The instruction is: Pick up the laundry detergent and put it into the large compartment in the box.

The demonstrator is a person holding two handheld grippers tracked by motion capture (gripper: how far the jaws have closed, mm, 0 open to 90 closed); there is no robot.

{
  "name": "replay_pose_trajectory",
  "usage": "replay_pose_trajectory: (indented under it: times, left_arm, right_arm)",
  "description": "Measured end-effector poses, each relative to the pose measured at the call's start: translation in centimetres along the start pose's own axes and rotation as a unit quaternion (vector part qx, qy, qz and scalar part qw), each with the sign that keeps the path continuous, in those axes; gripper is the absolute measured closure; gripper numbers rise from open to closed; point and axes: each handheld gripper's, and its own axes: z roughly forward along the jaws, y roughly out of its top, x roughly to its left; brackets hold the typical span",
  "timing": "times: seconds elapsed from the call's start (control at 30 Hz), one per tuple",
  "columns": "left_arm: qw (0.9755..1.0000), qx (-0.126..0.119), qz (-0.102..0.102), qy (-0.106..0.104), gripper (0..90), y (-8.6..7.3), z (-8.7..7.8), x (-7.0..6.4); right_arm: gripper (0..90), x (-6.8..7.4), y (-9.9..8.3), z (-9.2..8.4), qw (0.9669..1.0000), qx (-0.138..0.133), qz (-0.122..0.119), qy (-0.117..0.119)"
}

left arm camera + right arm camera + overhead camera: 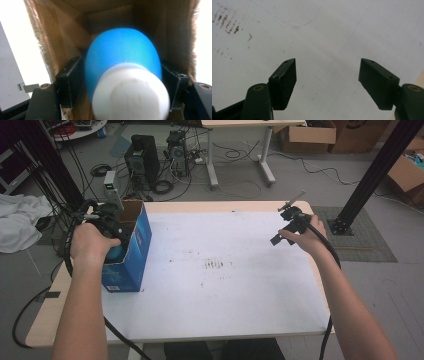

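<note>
— Where are your left tongs (120, 82) right now?

— Down in the open top of the blue cardboard box (131, 251) that stands at the nine o'clock edge of the worktop (225, 270). My left hand (90, 242) is over the box mouth, and the tongs' cable loops off past the worktop edge toward eight o'clock.

— Are they holding anything?

— Yes. In the left gripper view both black jaws press against the sides of a blue rounded object with a white end (125, 82). The white end points back at the camera and the blue body points deeper into the box. It is blurred, so I cannot say exactly what it is. Brown cardboard walls rise on both sides of it.

— Is it touching the box bottom?

— I cannot tell; the object itself hides that.

— And your right tongs (327, 83)?

— Spread wide, with nothing between the jaws. My right hand (307, 237) holds them above the worktop near the two o'clock corner, well apart from the box. In the right gripper view they look down on the bare white surface, which has a thin blue pen line (294, 25) toward twelve o'clock and brown specks (228, 23) at ten o'clock.

— What is in the middle of the worktop?

— A patch of dark smudges (214, 265), seen from the high view.
</note>
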Motion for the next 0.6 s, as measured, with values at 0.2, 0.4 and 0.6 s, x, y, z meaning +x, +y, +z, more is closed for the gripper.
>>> replay_pose_trajectory:
  times: [0.2,0.4,0.6]
  left_arm:
    - [0.9996,-0.018,0.014,0.017,25.3,-0.2,-2.1,-0.4]
    - [0.9982,-0.041,0.035,0.028,20.5,-0.6,-4.4,-1.2]
    - [0.9949,-0.063,0.069,0.037,17.5,-1.0,-6.3,-2.8]
  right_arm:
    - [30.3,0.0,0.1,0.1,1.0,-0.001,-0.002,0.0]
    - [30.1,0.2,0.1,-0.1,1.0,-0.001,-0.001,0.0]
    - [29.9,0.3,0.3,-0.3,1.0,0.002,0.001,-0.001]
